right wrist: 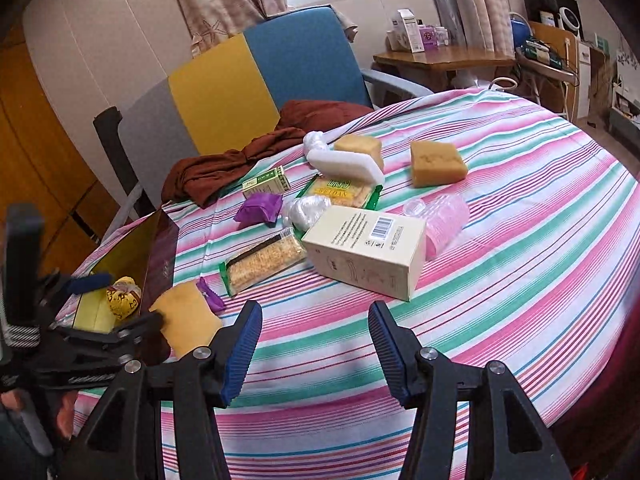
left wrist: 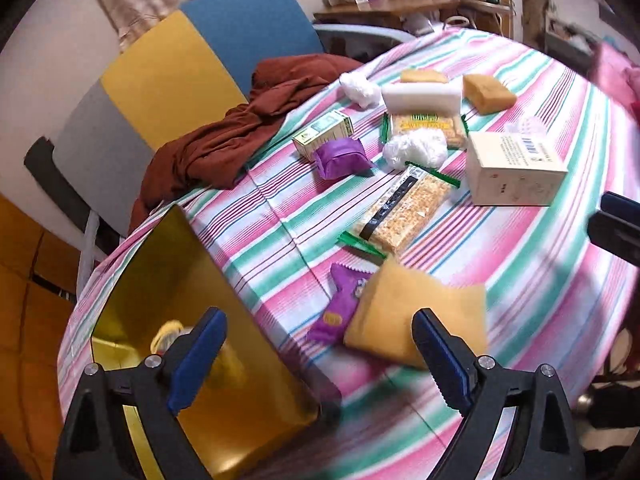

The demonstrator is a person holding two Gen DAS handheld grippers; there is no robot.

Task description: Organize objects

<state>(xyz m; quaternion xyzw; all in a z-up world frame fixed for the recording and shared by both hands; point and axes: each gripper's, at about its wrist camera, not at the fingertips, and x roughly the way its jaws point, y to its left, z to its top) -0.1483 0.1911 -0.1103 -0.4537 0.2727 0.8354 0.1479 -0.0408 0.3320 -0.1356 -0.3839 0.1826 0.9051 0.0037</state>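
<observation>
Left gripper hangs with jaws spread and empty over the gold box at the desk's near edge, likely the collecting bin. Right gripper, jaws apart, faces snacks farther off: yellow sponge, cracker pack, cream carton.

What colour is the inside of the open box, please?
Shiny gold inside the open box, clearest in the left wrist view.
</observation>
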